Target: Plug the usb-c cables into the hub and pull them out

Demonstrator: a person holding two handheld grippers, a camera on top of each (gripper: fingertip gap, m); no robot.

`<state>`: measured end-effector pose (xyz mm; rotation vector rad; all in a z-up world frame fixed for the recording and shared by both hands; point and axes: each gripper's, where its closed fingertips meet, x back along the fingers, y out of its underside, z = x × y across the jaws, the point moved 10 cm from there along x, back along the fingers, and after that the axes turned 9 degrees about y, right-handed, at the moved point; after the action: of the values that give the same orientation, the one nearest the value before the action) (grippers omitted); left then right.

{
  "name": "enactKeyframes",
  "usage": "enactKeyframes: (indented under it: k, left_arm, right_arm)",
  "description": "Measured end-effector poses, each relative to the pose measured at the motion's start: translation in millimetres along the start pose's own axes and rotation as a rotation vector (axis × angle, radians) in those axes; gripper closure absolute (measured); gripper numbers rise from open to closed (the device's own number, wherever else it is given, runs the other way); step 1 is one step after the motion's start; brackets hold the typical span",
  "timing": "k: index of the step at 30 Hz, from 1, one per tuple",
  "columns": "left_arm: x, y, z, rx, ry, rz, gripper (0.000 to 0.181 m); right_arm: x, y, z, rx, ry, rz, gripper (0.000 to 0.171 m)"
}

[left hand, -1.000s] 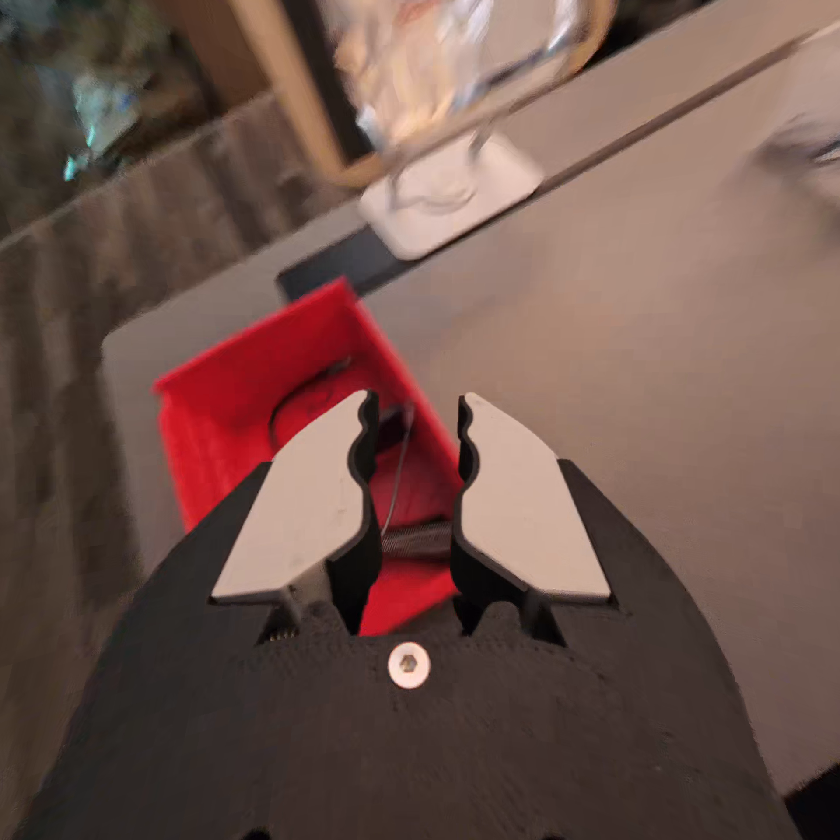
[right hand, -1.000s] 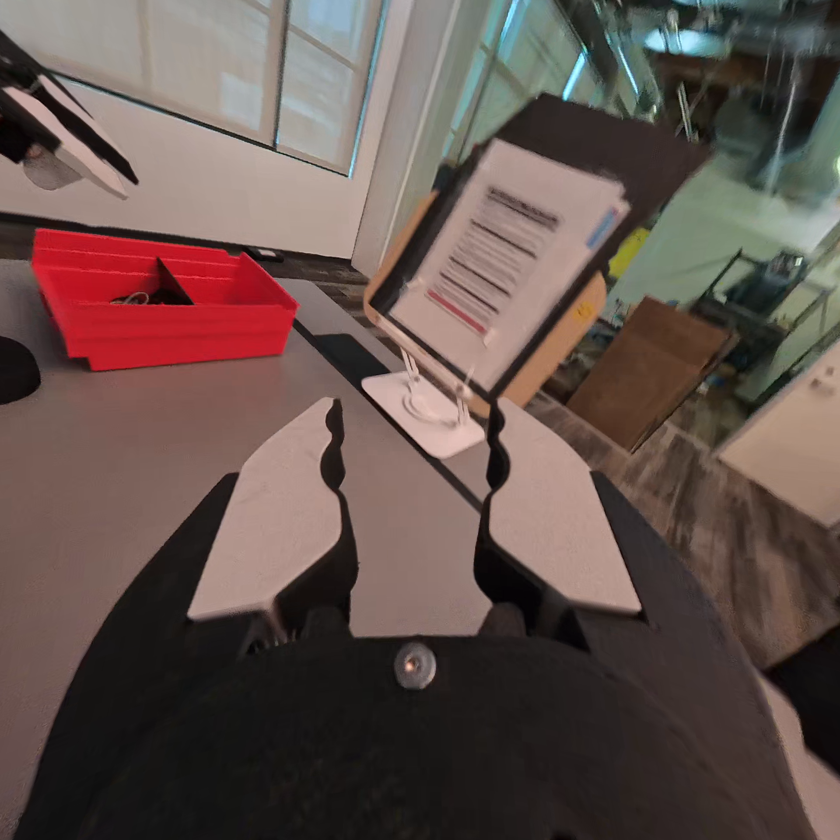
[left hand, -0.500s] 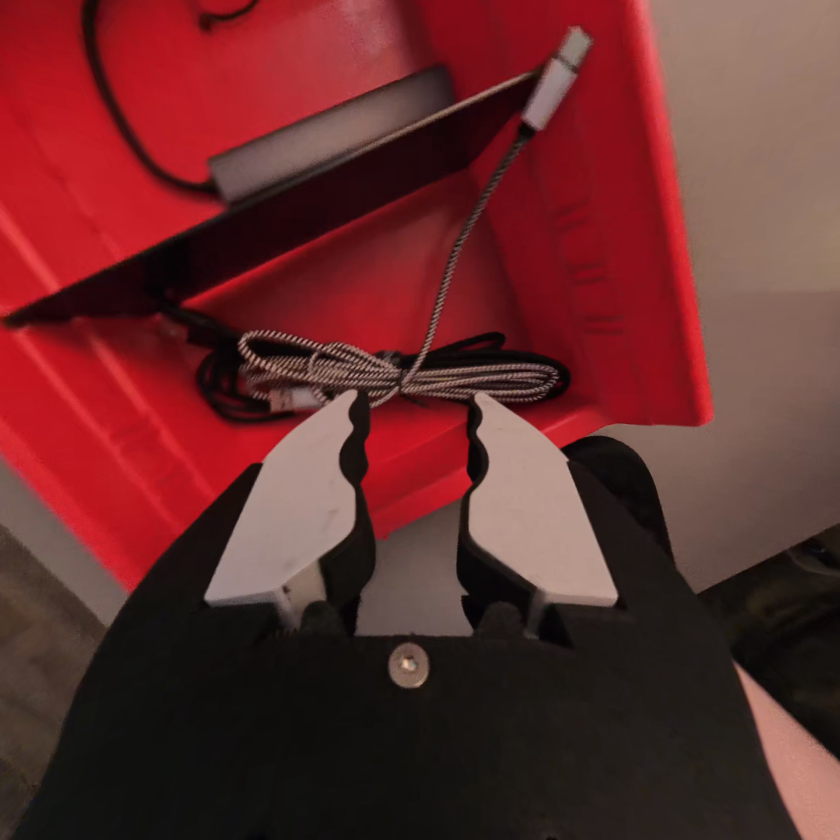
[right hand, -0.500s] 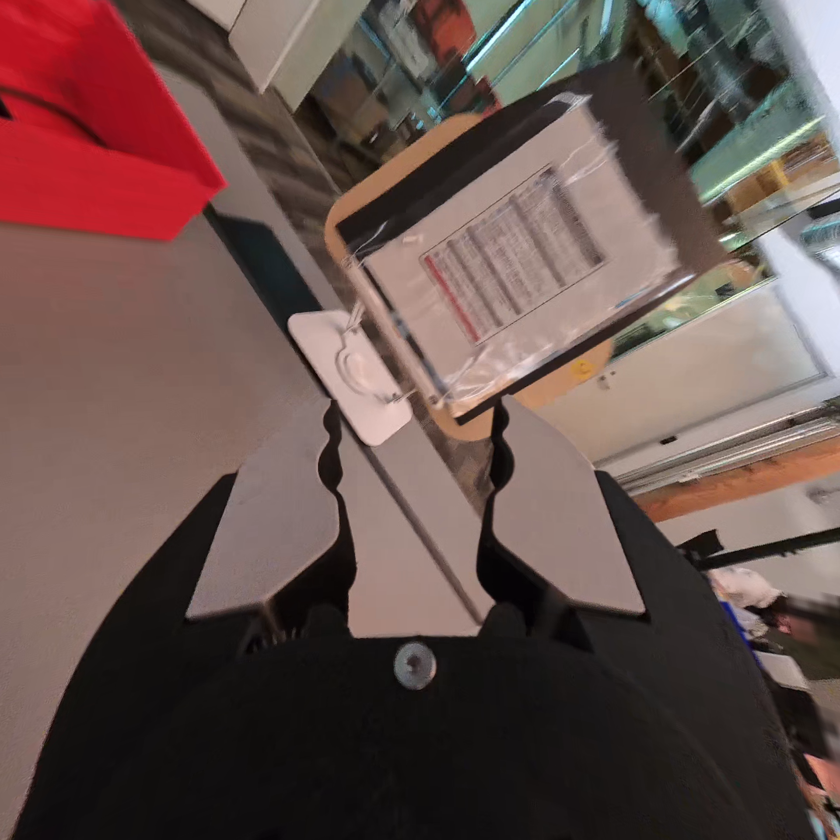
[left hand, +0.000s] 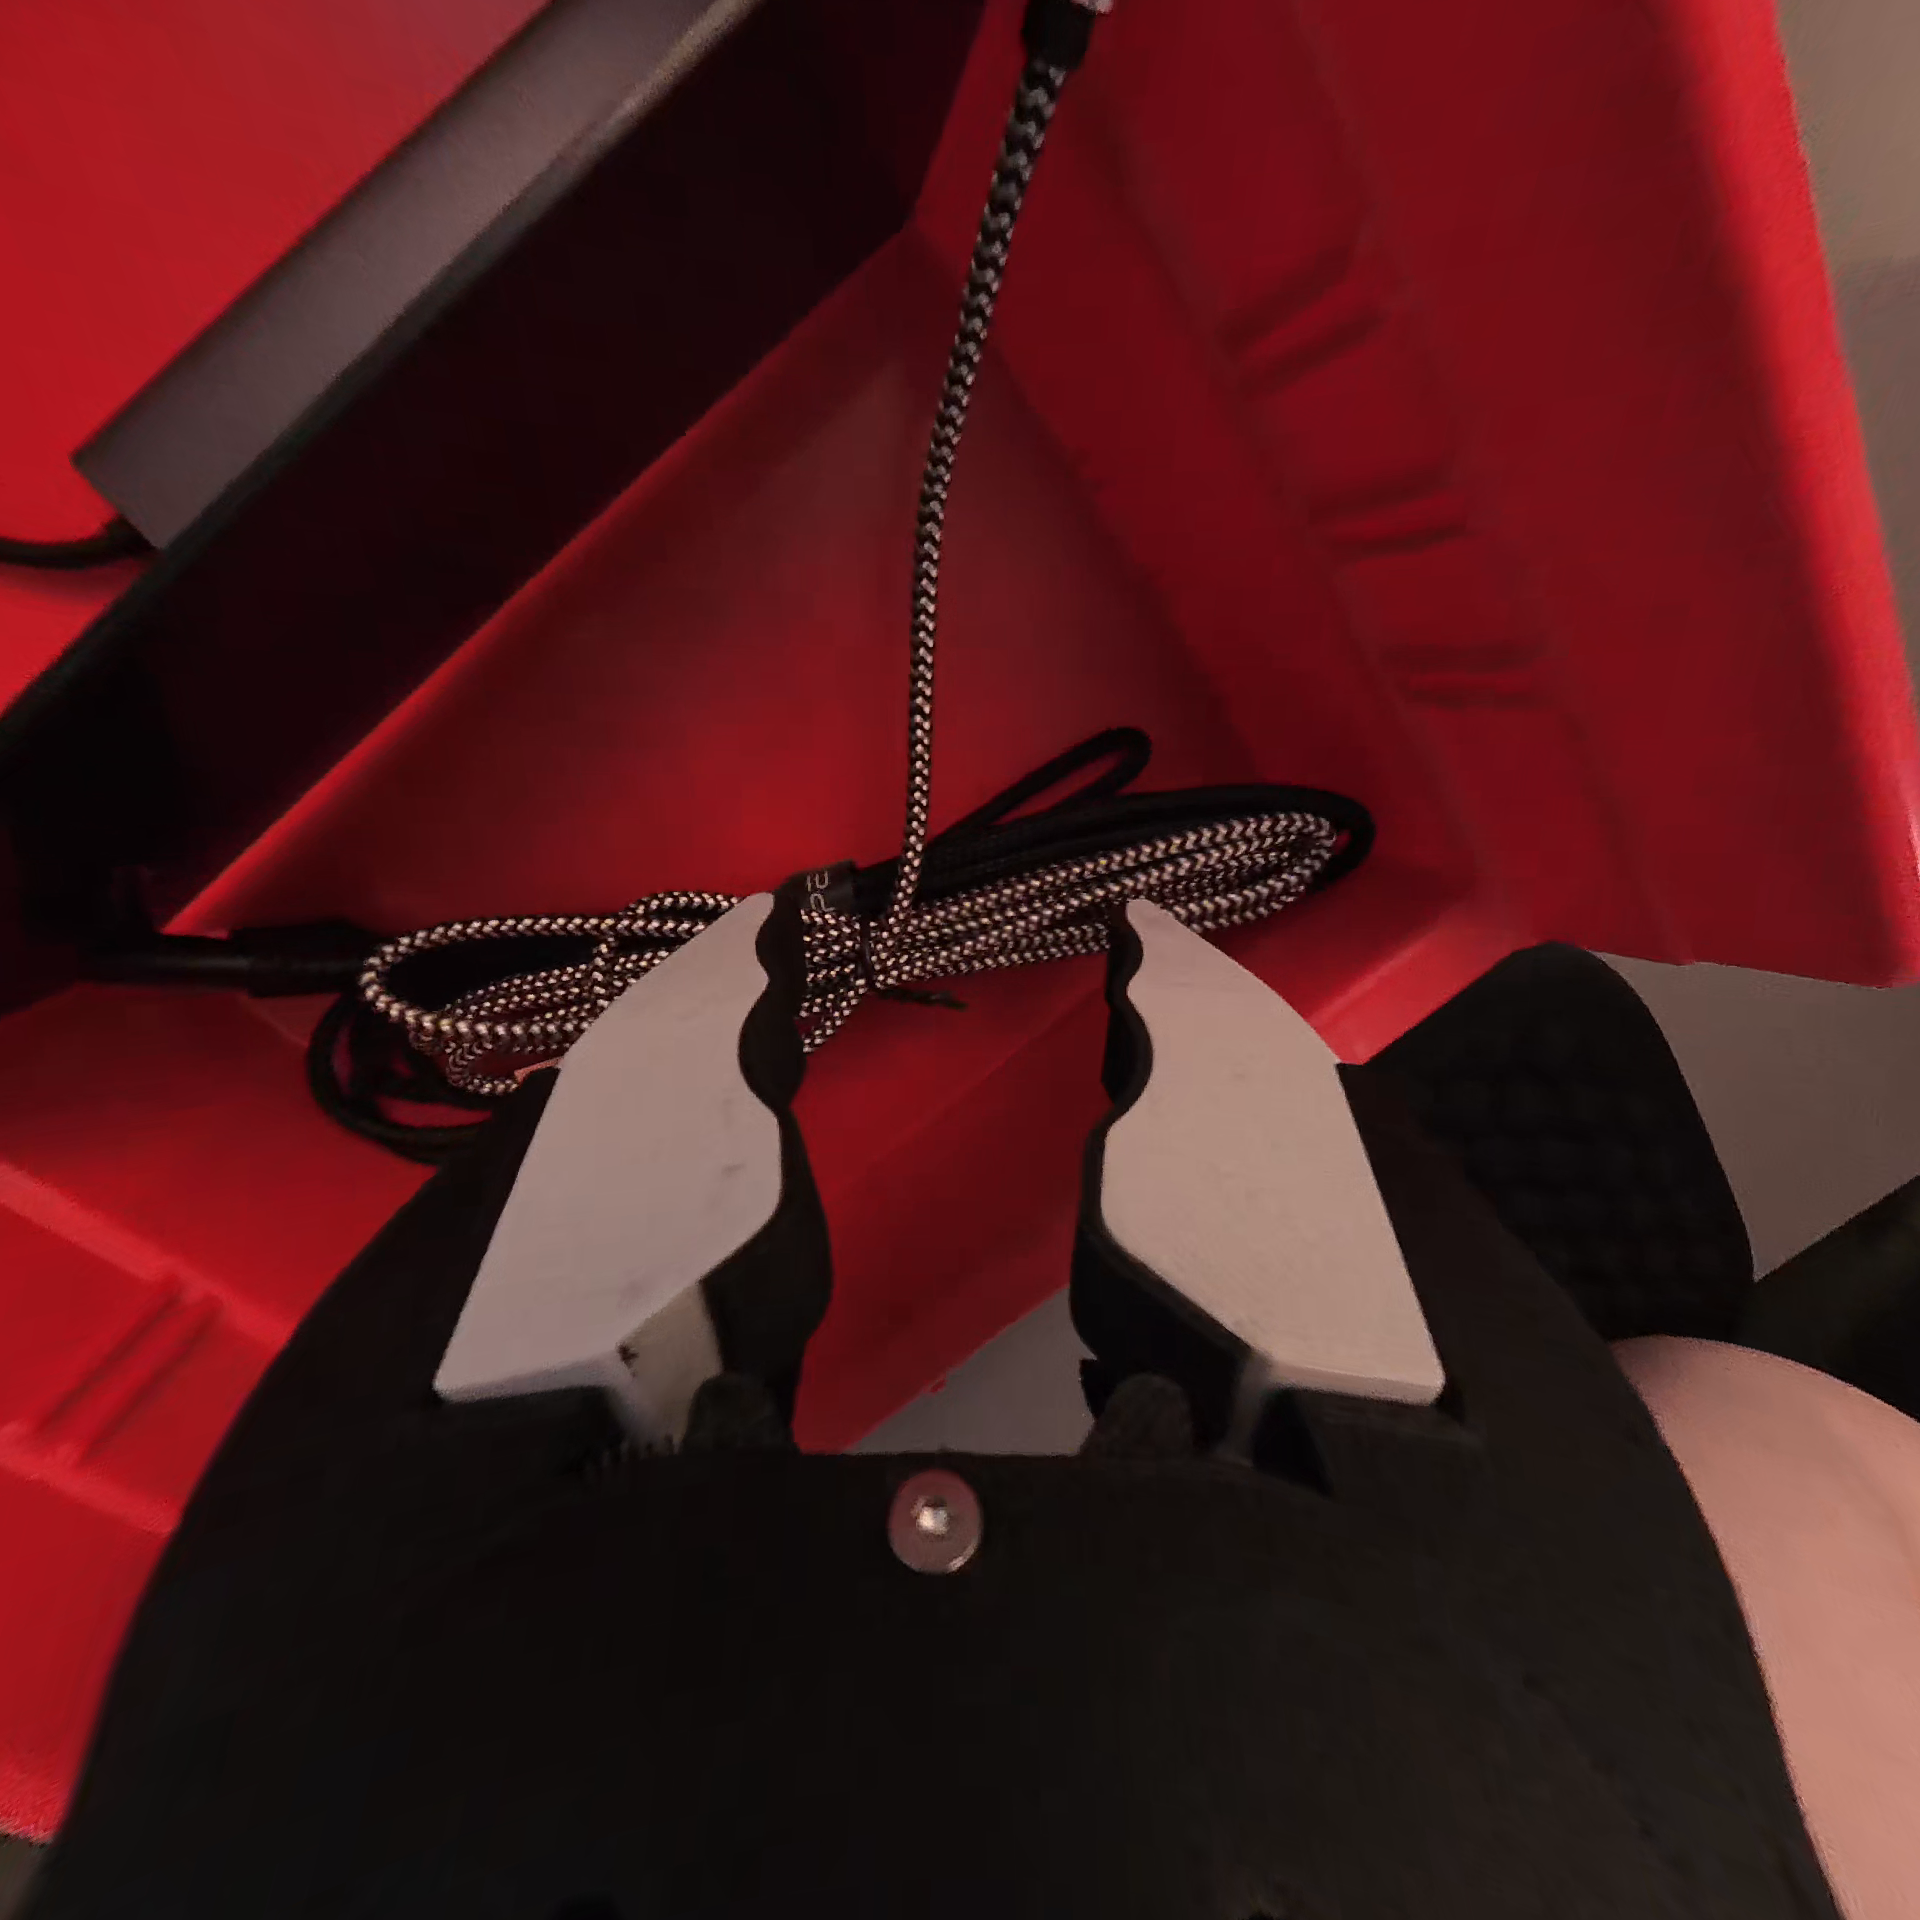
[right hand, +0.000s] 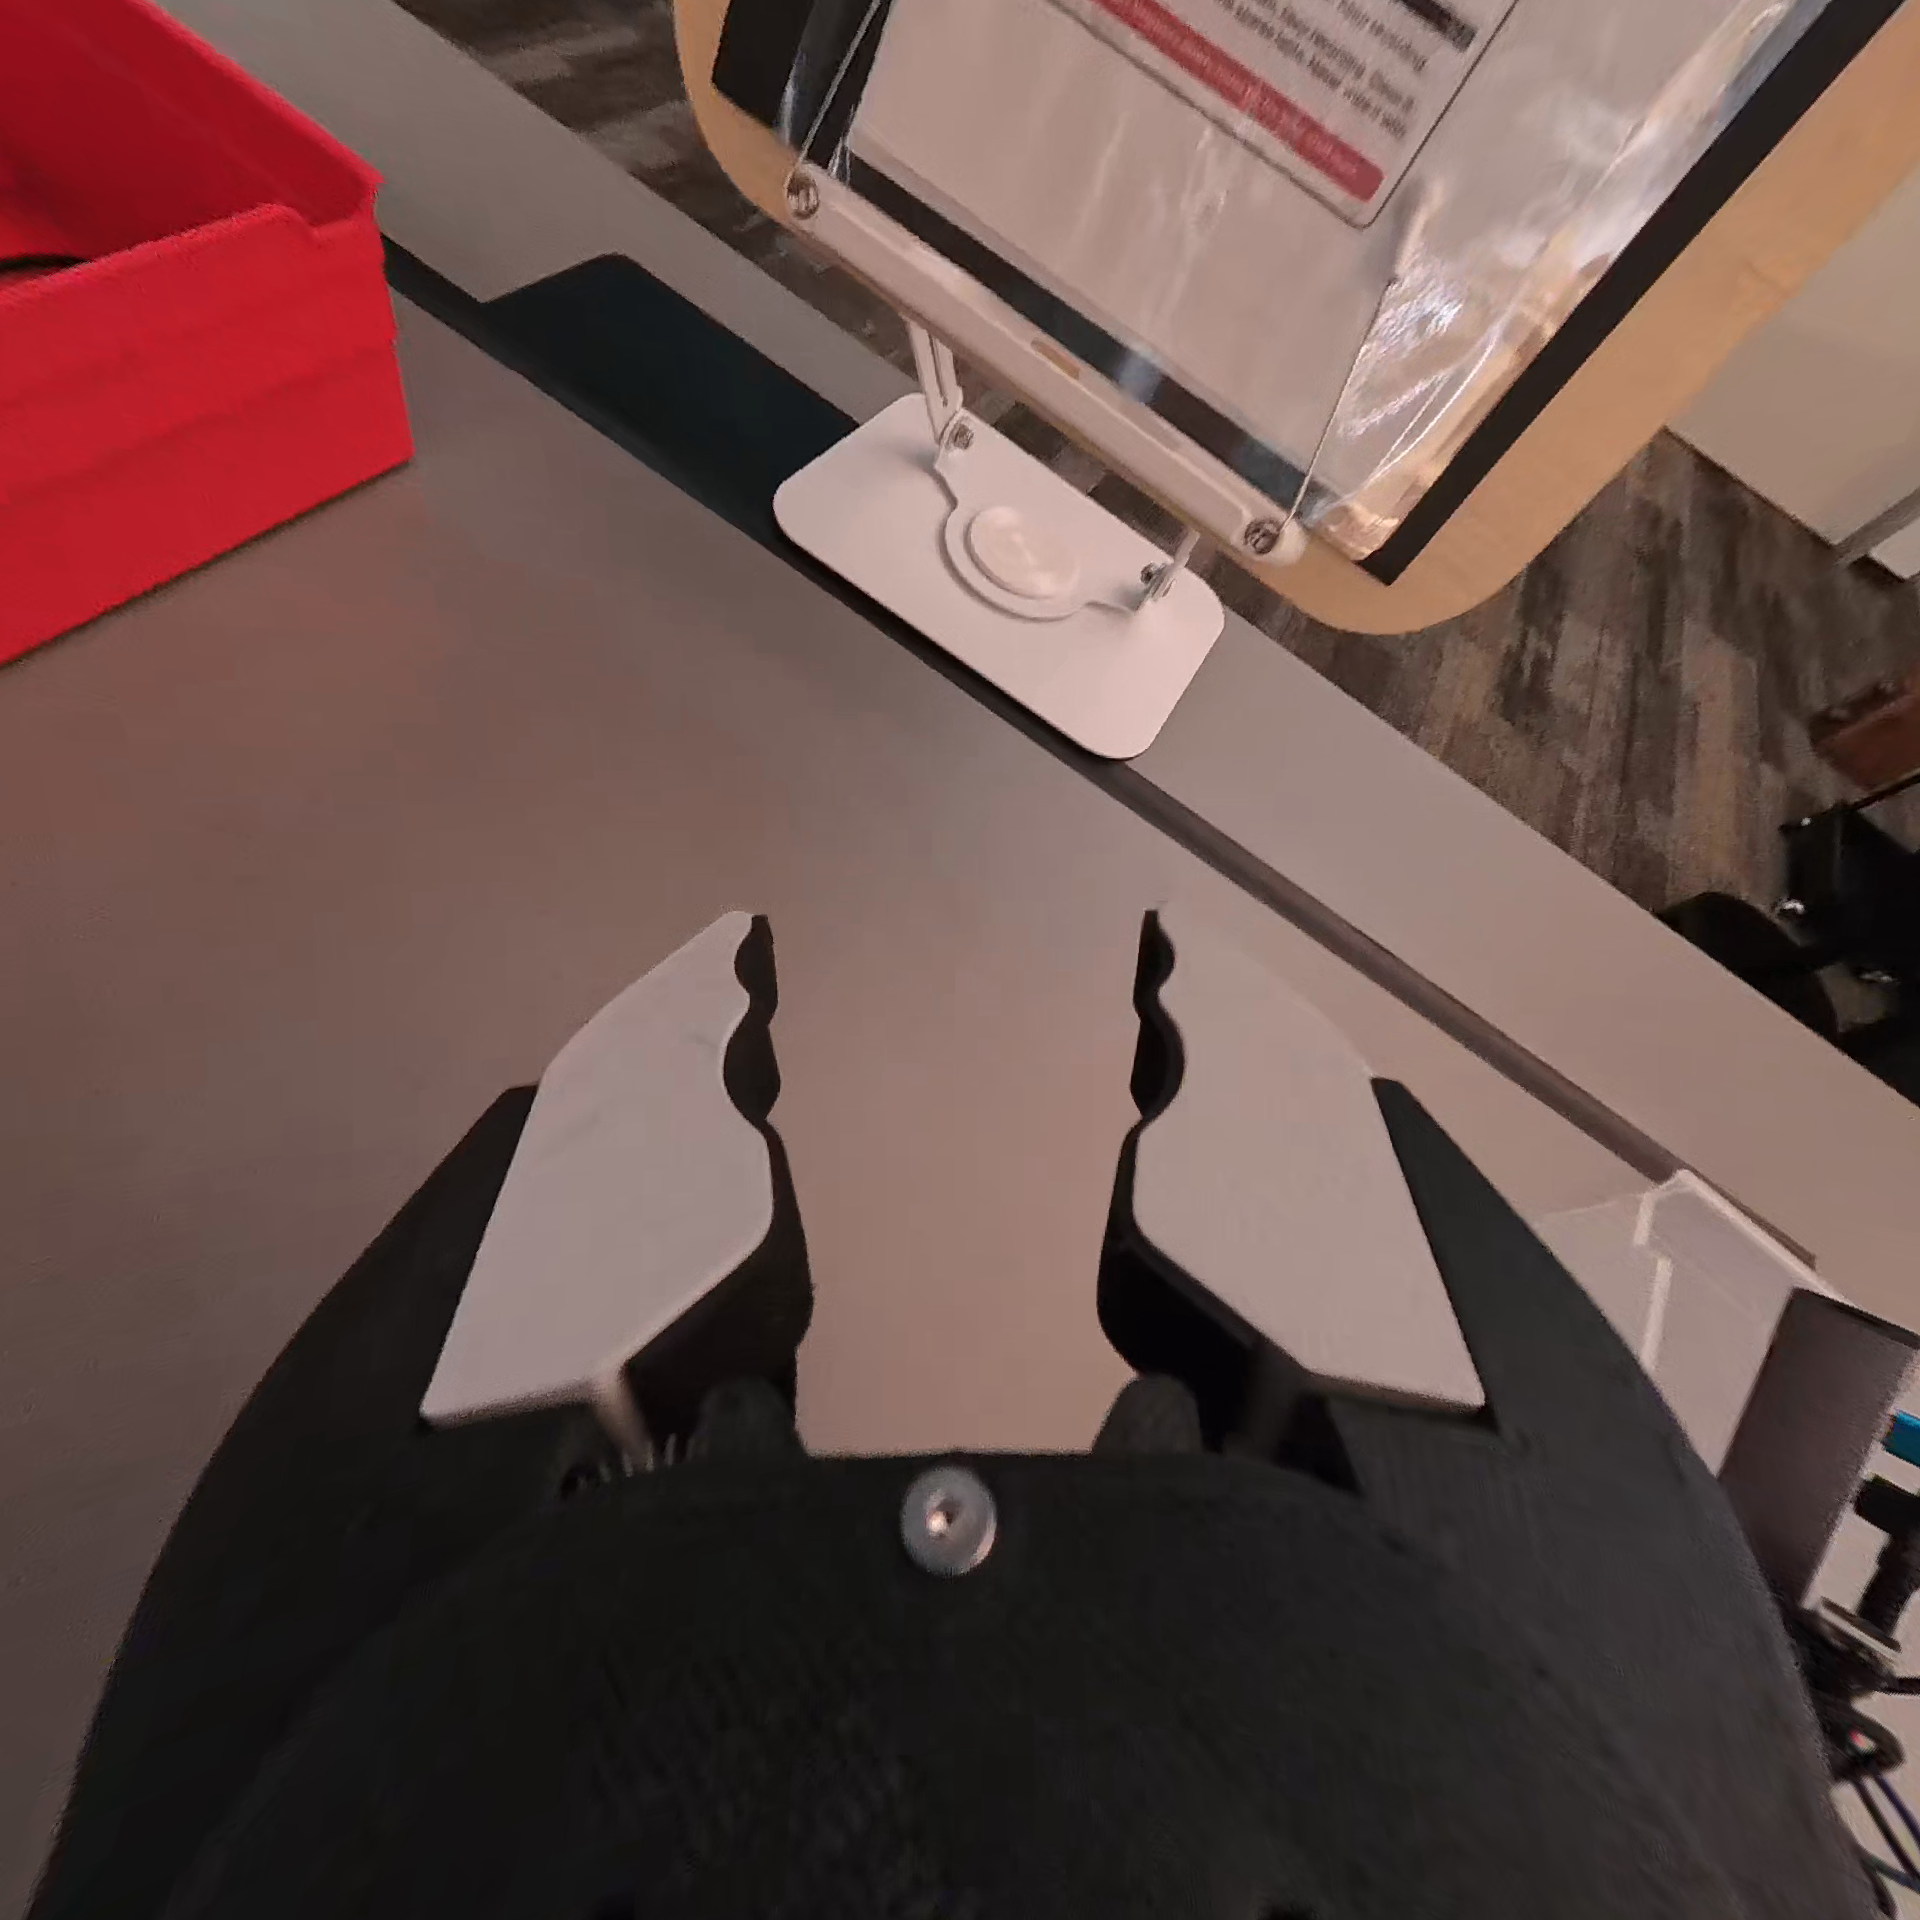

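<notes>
The left gripper (left hand: 940,920) hangs over the red bin (left hand: 1455,520), its 2 fingers spread apart with nothing between them. Just past the fingertips lies the braided cable bundle (left hand: 1039,914), black-and-white weave, tied at its middle with a dark strap (left hand: 826,899). The left finger's tip overlaps the strap in the left wrist view, but I cannot tell whether it touches. The right finger's tip sits just in front of the bundle's right half. 1 loose strand of that braided cable (left hand: 956,416) runs up from the strap toward the bin's far wall, ending at a plug cut off by the top edge. A plain black cable (left hand: 1081,769) is coiled behind and under the braided one, so I count 2 cables in this compartment. A dark divider (left hand: 468,416) splits the bin, and beyond it a grey slab, the hub (left hand: 364,260), lies in the far compartment with a thin black lead (left hand: 62,545) at its left end.

The right gripper (right hand: 951,920) is well apart from all that, over the bare grey table (right hand: 416,831), fingers wide and holding nothing. 1 corner of the red bin shows at its upper left, and 1 white stand (right hand: 1039,613) carries a clear-covered sheet (right hand: 1143,156) at the table's far edge.
</notes>
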<state>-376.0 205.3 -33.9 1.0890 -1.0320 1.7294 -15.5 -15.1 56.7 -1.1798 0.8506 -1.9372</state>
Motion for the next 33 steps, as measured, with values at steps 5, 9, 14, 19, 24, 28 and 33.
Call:
enactKeyframes:
  k: [5, 9, 14, 19, 24, 28, 33]
  left_arm:
    - [2.9, 2.2, 2.2, -0.012, -0.001, 0.006, 0.125]
    - [6.0, 2.8, 5.9, -0.052, 0.017, 0.042, 0.125]
    - [-3.4, -2.1, 9.5, -0.112, 0.075, 0.034, 0.125]
    - [-8.8, -2.2, 5.2, -0.092, 0.120, 0.032, 0.126]
    - [-9.0, -1.6, 1.3, -0.105, 0.154, 0.038, 0.139]
    - [-6.5, -3.4, 1.3, -0.112, 0.145, 0.009, 0.144]
    - [-0.3, -6.2, 5.7, -0.127, 0.110, -0.020, 0.152]
  right_arm:
    - [-6.7, 4.8, -5.4, 0.037, -0.028, -0.046, 0.102]
    - [-8.9, 6.4, -10.4, 0.060, -0.052, -0.063, 0.101]
    - [-10.6, 8.2, -15.1, 0.064, -0.114, -0.080, 0.100]
    - [-10.4, 8.5, -15.0, 0.071, -0.129, -0.082, 0.101]
    - [-13.5, 10.1, -16.8, 0.077, -0.150, -0.094, 0.101]
    - [-15.2, 11.3, -20.1, 0.098, -0.160, -0.104, 0.102]
    - [-14.5, 11.0, -20.0, 0.109, -0.163, -0.103, 0.102]
